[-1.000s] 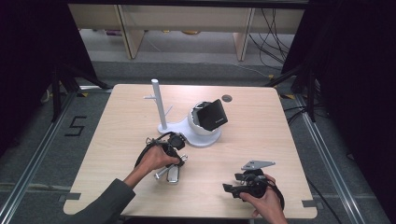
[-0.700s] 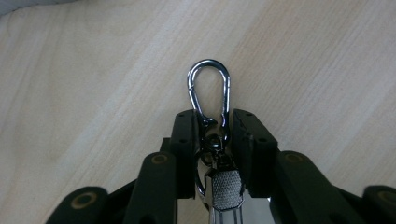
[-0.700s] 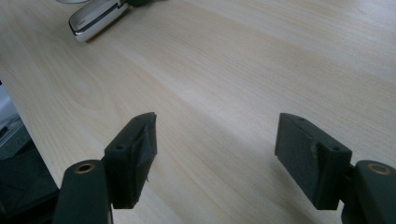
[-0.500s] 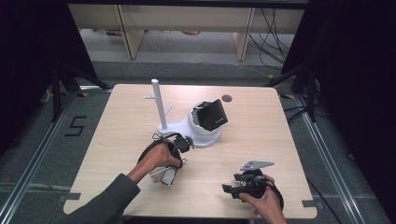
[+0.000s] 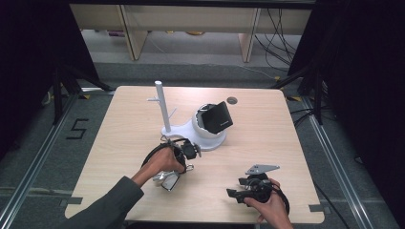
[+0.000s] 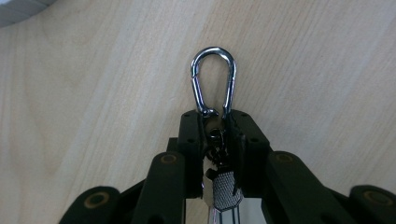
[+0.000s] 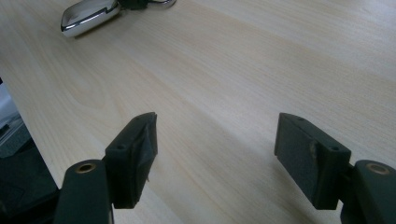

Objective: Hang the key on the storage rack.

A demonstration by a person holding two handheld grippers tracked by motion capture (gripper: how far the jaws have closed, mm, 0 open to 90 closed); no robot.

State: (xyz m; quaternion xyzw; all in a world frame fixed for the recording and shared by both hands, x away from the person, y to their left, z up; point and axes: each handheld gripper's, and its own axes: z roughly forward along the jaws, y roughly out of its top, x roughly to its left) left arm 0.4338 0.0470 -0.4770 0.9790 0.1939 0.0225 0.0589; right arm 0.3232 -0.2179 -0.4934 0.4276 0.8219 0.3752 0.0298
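My left gripper [image 5: 180, 164] hangs low over the middle of the wooden table [image 5: 267, 143], in front of the white stand. It is shut on a key ring: its jaws pinch the small dark link just below a silver carabiner [image 6: 213, 79], which sticks out past the tips and lies against the tabletop. A silver fob [image 5: 167, 180] on the same ring lies on the table by the hand; the fob [image 7: 88, 16] also appears far off in the right gripper view. My right gripper [image 5: 234, 193] rests near the front right edge, open, with bare table between its fingers [image 7: 135, 154].
A white stand with a tall thin post [image 5: 160, 102] and a flat base [image 5: 179, 130] sits at the table's centre. On its right end a black boxy device [image 5: 216, 118] leans on a white round holder. A small dark hole [image 5: 232, 100] marks the far side.
My left gripper and the key ring have shifted slightly left and toward the front. The right gripper has stayed put.
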